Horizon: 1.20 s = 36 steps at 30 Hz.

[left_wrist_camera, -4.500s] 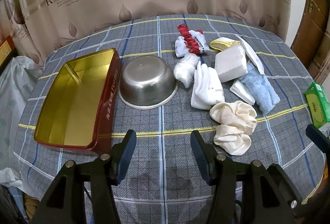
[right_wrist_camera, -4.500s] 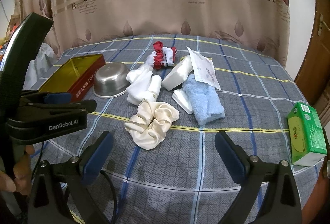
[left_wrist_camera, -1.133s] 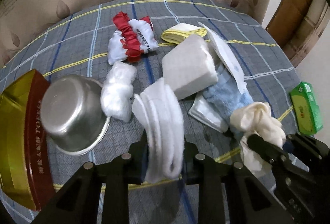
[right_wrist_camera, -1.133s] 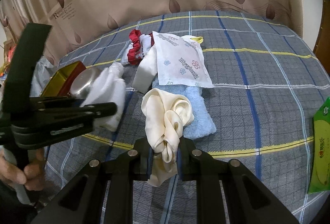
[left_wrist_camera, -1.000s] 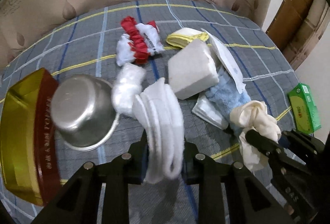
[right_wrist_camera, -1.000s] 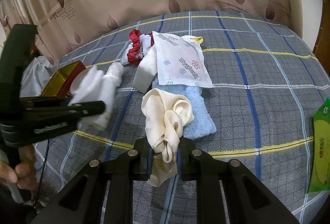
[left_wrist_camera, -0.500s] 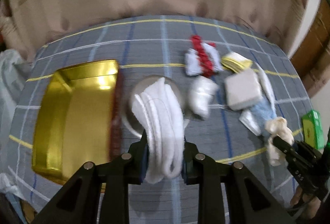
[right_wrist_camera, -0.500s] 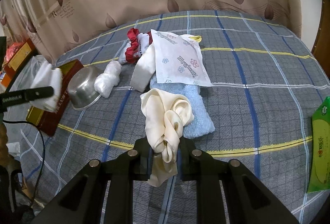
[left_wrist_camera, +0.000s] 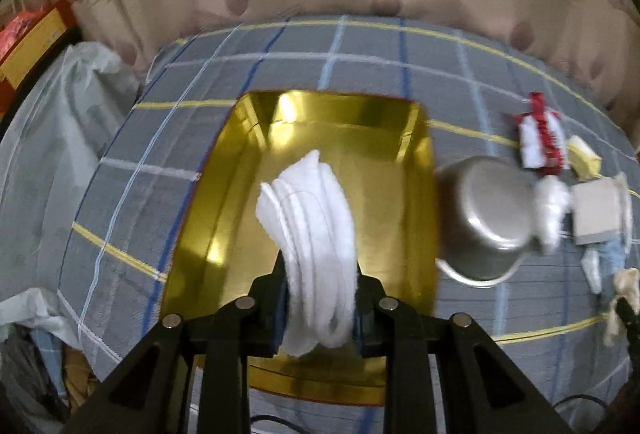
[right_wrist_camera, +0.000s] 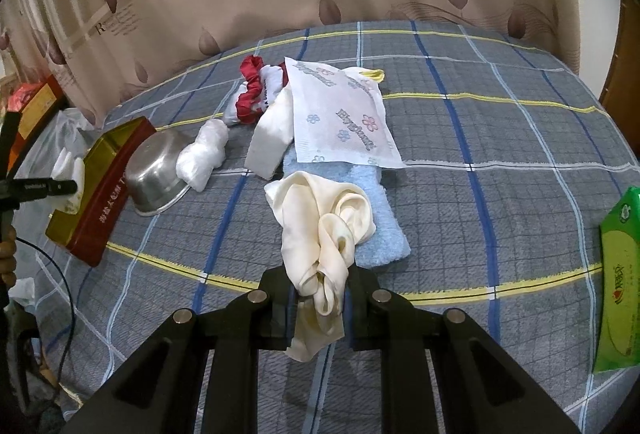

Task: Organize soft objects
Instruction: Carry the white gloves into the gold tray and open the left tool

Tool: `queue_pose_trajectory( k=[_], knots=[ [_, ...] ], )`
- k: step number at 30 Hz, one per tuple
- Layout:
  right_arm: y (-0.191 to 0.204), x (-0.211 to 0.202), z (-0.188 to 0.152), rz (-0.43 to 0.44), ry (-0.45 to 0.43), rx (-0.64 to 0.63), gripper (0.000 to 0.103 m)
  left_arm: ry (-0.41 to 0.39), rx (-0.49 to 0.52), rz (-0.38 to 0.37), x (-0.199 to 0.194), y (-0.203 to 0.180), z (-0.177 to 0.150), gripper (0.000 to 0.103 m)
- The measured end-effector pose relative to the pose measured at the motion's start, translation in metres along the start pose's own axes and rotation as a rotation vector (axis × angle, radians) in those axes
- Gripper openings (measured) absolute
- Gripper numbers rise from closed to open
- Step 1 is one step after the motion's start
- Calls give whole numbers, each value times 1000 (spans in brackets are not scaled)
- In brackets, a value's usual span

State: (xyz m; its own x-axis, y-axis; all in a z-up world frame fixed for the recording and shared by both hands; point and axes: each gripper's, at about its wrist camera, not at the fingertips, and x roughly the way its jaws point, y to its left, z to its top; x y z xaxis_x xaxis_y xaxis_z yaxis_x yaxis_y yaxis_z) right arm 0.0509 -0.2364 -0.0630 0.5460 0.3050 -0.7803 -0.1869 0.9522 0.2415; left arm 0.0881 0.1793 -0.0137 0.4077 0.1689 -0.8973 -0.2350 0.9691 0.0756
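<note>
My left gripper (left_wrist_camera: pixel 320 310) is shut on a folded white cloth (left_wrist_camera: pixel 312 234) and holds it above the open gold tin (left_wrist_camera: pixel 416 210), whose inside is bare. From the right wrist view that same left gripper (right_wrist_camera: pixel 70 186) hangs over the tin (right_wrist_camera: pixel 108 210) at the far left. My right gripper (right_wrist_camera: pixel 320 308) is shut on a cream scrunchie (right_wrist_camera: pixel 324 230), lifted over the light blue towel (right_wrist_camera: pixel 380 238). A white bundle (right_wrist_camera: pixel 204 154), a red and white cloth (right_wrist_camera: pixel 256 94), a white sponge block (right_wrist_camera: pixel 272 138) and a tissue pack (right_wrist_camera: pixel 340 122) lie on the checked tablecloth.
An upturned steel bowl (left_wrist_camera: pixel 488 218) sits just right of the tin. A green tissue box (right_wrist_camera: pixel 618 266) lies at the table's right edge. A plastic bag (left_wrist_camera: pixel 48 138) hangs off the table's left side. A curtain closes the back.
My left gripper has carried the white cloth leftward from the pile, past the steel bowl, to a spot over the gold tin. The right gripper with the scrunchie has stayed still.
</note>
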Motion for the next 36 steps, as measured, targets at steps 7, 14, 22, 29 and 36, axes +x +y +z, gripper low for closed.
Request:
queue_pose_trajectory(
  k=[7, 14, 22, 29, 36],
  knots=[
    [-1, 1, 0, -1, 4, 5, 17, 33, -56, 43, 20, 27, 3, 25],
    [-1, 3, 0, 0, 6, 8, 17, 61, -97, 29, 29, 35, 9, 31],
    [-1, 2, -1, 0, 5, 5, 18, 83, -140, -23, 32, 41, 11, 52],
    [0, 2, -1, -2, 4, 4, 18, 80, -135, -27, 25, 39, 11, 52],
    [2, 0, -1, -7, -4, -12, 18, 50, -112, -27, 5, 40, 10, 52]
  ],
)
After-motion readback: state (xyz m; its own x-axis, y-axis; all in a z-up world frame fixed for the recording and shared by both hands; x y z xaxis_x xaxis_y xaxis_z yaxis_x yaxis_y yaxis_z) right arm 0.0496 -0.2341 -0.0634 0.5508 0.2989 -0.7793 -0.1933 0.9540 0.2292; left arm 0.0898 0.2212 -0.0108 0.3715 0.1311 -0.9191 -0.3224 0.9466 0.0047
